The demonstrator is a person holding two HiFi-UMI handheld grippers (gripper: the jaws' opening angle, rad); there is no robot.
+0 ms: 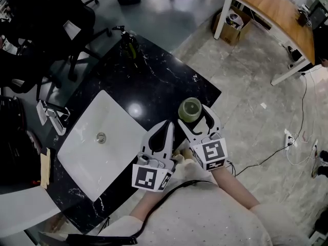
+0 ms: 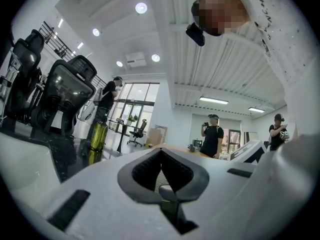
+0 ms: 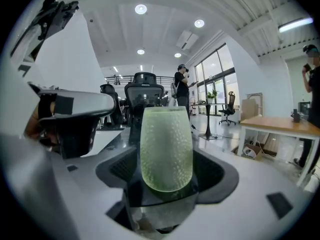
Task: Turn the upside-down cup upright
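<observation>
A frosted green cup (image 1: 189, 110) (image 3: 166, 149) stands on the black marble counter (image 1: 154, 86), close to its right edge. Its narrower rounded end rests on the stone, and the top looks like an open mouth. My right gripper (image 1: 195, 116) (image 3: 167, 186) is open, one jaw on each side of the cup, and a gap shows between each pad and the glass. My left gripper (image 1: 167, 125) (image 2: 161, 152) sits just left of it, level, with its jaws shut on nothing.
A white rectangular sink (image 1: 97, 142) with a faucet (image 1: 51, 116) fills the counter's left part. A yellow-green bottle (image 1: 129, 44) stands at the far corner. Black office chairs (image 1: 46, 14) crowd the left, and a wooden table (image 1: 271, 9) stands at the back right.
</observation>
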